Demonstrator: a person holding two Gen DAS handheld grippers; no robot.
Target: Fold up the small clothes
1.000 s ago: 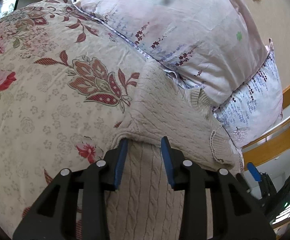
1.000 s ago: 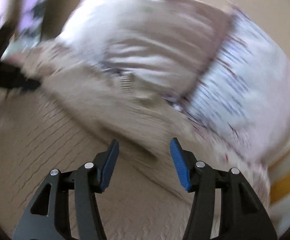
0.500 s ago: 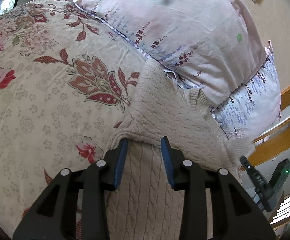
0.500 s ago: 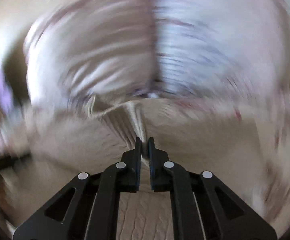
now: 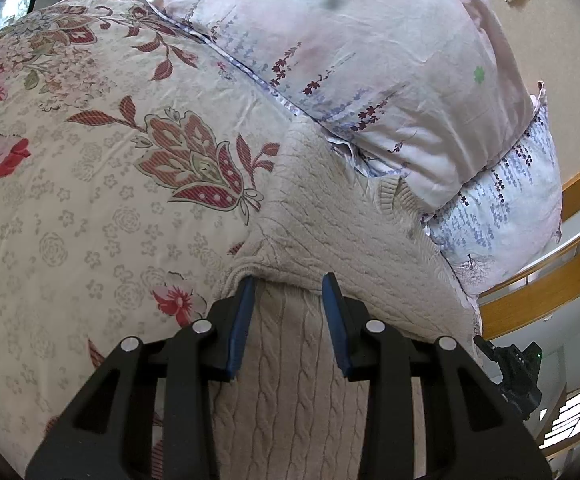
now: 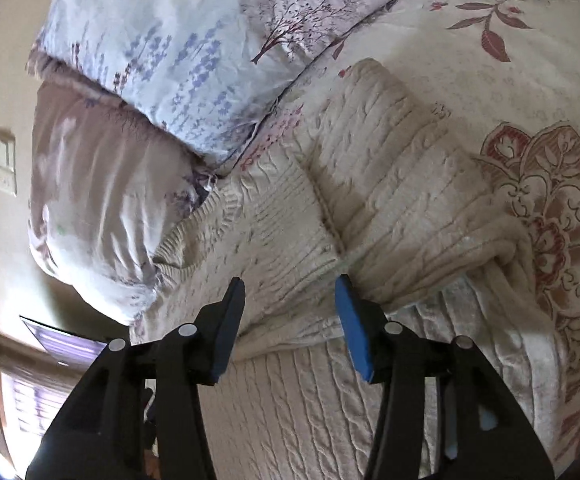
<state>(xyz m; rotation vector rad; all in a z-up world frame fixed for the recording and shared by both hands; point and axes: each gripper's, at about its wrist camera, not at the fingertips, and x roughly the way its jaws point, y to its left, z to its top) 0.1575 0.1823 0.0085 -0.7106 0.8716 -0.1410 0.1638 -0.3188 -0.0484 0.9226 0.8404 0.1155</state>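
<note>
Cream cable-knit sweater (image 5: 330, 236) lies on the floral bedspread (image 5: 90, 200), collar end butting the stacked pillows (image 5: 370, 60); its long axis runs straight ahead from both tools toward them. Left gripper (image 5: 289, 292) is partly open, pads straddling the folded edge, gripping nothing. Right gripper (image 6: 290, 292) is wider, empty, over the sweater (image 6: 370, 200) near the folded sleeve, so it's likely the one to move.

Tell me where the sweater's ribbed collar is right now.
In the left wrist view the collar sits right of centre, at the far edge of the cream sweater, tucked against the lower edge of the pink pillow. The right wrist view shows it at left-centre.
</note>
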